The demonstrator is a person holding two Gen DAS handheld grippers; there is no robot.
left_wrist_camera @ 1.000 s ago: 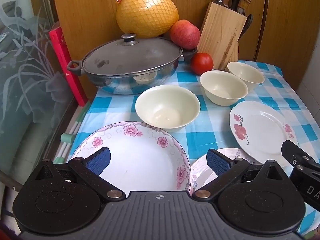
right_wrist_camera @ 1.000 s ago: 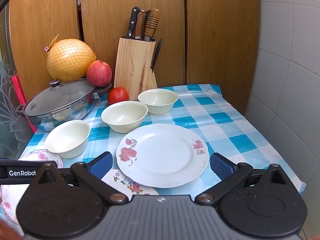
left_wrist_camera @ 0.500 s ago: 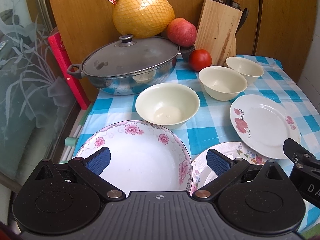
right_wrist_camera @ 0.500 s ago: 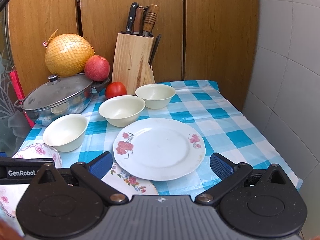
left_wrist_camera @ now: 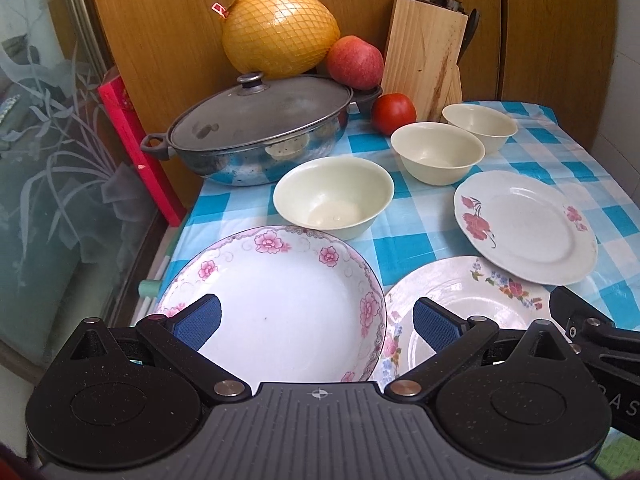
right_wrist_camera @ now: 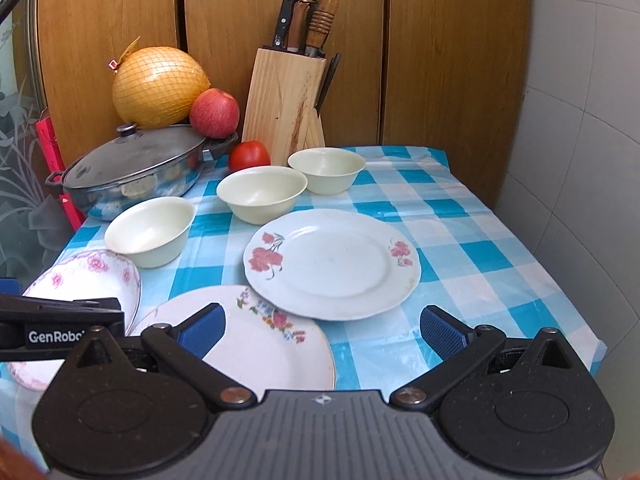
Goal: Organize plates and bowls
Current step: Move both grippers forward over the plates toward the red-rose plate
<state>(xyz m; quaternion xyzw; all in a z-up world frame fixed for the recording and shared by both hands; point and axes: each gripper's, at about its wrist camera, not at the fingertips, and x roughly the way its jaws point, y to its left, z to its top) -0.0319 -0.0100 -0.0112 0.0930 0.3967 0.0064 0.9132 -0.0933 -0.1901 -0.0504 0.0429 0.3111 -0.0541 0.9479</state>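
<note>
Three cream bowls stand in a diagonal row: near (left_wrist_camera: 334,196) (right_wrist_camera: 150,230), middle (left_wrist_camera: 438,152) (right_wrist_camera: 262,193), far (left_wrist_camera: 479,122) (right_wrist_camera: 327,169). A deep pink-flowered plate (left_wrist_camera: 280,300) (right_wrist_camera: 80,280) lies at the front left. A multicolour-flowered plate (left_wrist_camera: 472,300) (right_wrist_camera: 256,340) lies beside it. A red-flowered plate (left_wrist_camera: 526,226) (right_wrist_camera: 332,262) lies to the right. My left gripper (left_wrist_camera: 316,322) is open and empty above the deep plate. My right gripper (right_wrist_camera: 322,330) is open and empty above the multicolour plate's right edge.
A lidded steel pan (left_wrist_camera: 256,130) (right_wrist_camera: 132,168) stands at the back left, with a netted pomelo (left_wrist_camera: 280,32), an apple (left_wrist_camera: 354,62) and a tomato (left_wrist_camera: 394,112). A knife block (left_wrist_camera: 424,52) (right_wrist_camera: 286,100) stands at the back. The checked tablecloth (right_wrist_camera: 460,240) ends at the right and front.
Both grippers have pulled back and risen a little, so more of the front plates shows. Nothing on the table has moved; both grippers stay open.
</note>
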